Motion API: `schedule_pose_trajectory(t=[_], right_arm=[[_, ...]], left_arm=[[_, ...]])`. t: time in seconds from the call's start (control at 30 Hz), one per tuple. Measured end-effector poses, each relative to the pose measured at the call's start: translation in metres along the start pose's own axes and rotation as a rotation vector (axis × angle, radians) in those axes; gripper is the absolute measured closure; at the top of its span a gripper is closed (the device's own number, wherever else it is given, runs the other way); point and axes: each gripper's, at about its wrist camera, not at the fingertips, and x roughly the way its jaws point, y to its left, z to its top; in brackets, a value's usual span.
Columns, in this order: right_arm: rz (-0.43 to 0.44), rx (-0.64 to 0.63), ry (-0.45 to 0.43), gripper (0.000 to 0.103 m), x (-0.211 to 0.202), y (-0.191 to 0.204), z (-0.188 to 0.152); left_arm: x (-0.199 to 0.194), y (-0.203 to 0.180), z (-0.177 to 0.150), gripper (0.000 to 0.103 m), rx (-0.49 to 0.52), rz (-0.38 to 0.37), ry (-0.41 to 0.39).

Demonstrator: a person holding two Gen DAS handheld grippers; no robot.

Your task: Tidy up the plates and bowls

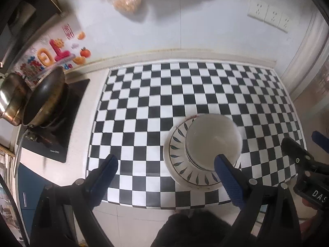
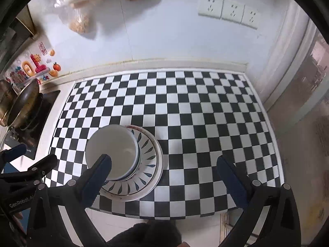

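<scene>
A white bowl (image 1: 212, 139) is stacked on bowls inside a leaf-patterned plate (image 1: 181, 164), which rests on a larger white plate near the front edge of the checkered counter. The stack also shows in the right wrist view, with the bowl (image 2: 112, 150) on the patterned plate (image 2: 148, 154). My left gripper (image 1: 165, 164) is open and empty, its right finger in front of the stack. My right gripper (image 2: 164, 167) is open and empty, its left finger in front of the bowl. The right gripper (image 1: 304, 150) also shows in the left wrist view.
A black-and-white checkered mat (image 1: 185, 94) covers the counter. At the left, a wok (image 1: 44, 96) and a metal pot (image 1: 10, 96) sit on a black cooktop (image 1: 55, 127). Wall sockets (image 1: 269, 15) and hanging plastic bags (image 2: 82, 10) are on the white back wall.
</scene>
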Motion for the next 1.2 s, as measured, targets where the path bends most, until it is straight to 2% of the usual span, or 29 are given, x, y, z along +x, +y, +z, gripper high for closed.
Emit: schedule_pose_trajectory(t=[0.23, 0.5, 0.77, 1.03, 1.2], right_arm=[[0.016, 0.003, -0.098, 0.0, -0.062, -0.013, -0.015], [0.033, -0.005, -0.199, 0.0, -0.151, -0.028, -0.044], [0.053, -0.021, -0.276, 0.0, -0.237, -0.028, -0.084], [0.027, -0.003, -0.333, 0.0, -0.31, -0.031, -0.13], [0.011, 0.025, -0.378, 0.0, -0.353, -0.02, -0.165]], left_arm=[[-0.053, -0.006, -0.018, 0.007, -0.046, 0.015, -0.092], [-0.134, -0.014, -0.057, 0.007, -0.058, 0.031, -0.194], [-0.214, -0.01, -0.1, 0.007, -0.091, 0.07, -0.301], [-0.269, 0.003, -0.145, 0.007, -0.087, 0.063, -0.367], [-0.3, 0.018, -0.17, 0.007, -0.065, 0.062, -0.415]])
